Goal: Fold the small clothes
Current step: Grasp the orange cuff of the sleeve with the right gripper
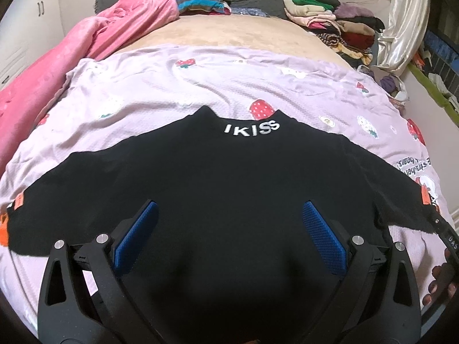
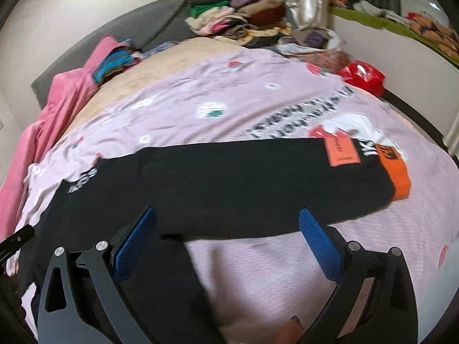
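bed, lilac strawberry sheet point(image 1: 200, 86) | pale wall point(image 2: 86, 8) | white cupboard point(image 1: 17, 43)

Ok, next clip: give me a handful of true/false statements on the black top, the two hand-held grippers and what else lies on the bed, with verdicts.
1. The black top lies spread out with both sleeves extended sideways. True.
2. The left hand-held gripper is clamped on the top's collar. False: its jaws stand wide open above the top's body, holding nothing.
3. The right hand-held gripper is open, near the lower edge of the right sleeve. True.
4. The sleeve cuff is green. False: it is orange.
5. The top rests on a lilac sheet printed with strawberries. True.
6. The pink blanket covers the top. False: it lies bunched along the bed's left side, apart from the top.
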`<action>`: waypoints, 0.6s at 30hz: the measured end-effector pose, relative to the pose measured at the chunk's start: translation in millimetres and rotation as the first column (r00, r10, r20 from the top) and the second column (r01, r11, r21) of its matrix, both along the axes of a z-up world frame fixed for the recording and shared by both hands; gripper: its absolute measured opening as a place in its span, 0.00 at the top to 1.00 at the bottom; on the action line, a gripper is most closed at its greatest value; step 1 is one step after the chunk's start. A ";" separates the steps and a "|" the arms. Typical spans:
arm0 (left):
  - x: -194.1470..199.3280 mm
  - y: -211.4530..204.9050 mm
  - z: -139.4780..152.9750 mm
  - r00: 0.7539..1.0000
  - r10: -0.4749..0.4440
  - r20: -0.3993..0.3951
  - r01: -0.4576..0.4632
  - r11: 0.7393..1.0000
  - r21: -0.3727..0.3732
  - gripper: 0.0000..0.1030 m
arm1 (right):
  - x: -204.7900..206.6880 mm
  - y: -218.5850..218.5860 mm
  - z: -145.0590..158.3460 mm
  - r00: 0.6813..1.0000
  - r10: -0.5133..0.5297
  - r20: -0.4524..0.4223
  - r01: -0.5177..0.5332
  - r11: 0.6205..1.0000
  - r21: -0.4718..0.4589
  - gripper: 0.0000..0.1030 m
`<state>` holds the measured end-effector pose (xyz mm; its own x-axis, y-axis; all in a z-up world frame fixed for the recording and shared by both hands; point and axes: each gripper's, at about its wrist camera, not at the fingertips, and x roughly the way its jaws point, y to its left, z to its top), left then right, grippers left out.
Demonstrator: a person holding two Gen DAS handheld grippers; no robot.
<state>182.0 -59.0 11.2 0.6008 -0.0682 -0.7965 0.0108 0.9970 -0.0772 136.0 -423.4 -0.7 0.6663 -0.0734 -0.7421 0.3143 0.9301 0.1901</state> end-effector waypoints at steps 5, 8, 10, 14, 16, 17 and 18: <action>14.5 -14.1 -5.1 1.000 -0.023 -0.009 0.023 1.000 0.004 0.09 | -3.8 -34.1 -9.3 0.996 -0.089 -0.021 0.089 0.996 0.007 0.04; 21.2 -21.4 -8.1 0.999 -0.032 -0.012 0.032 0.999 0.010 0.09 | -7.7 -57.8 -15.6 0.988 -0.149 -0.036 0.150 0.988 0.023 0.04; 25.4 -25.9 -11.0 0.999 -0.039 -0.016 0.039 0.999 0.012 0.09 | -9.6 -70.8 -19.4 0.983 -0.181 -0.044 0.182 0.983 0.037 0.04; 33.5 -33.5 -18.8 0.998 -0.049 -0.032 0.049 0.999 0.018 0.09 | -13.9 -101.5 -30.8 0.965 -0.252 -0.071 0.258 0.962 0.094 0.04; 36.5 -35.0 -22.5 0.998 -0.052 -0.035 0.053 0.998 0.014 0.09 | -14.7 -118.6 -38.3 0.952 -0.294 -0.088 0.303 0.946 0.113 0.04; 37.7 -35.4 -23.8 0.998 -0.053 -0.035 0.054 0.998 0.014 0.09 | -14.1 -123.4 -41.0 0.946 -0.309 -0.093 0.319 0.940 0.124 0.04; 38.8 -35.4 -25.4 0.998 -0.054 -0.037 0.055 0.998 0.013 0.09 | -15.1 -130.5 -43.9 0.942 -0.322 -0.093 0.333 0.932 0.142 0.04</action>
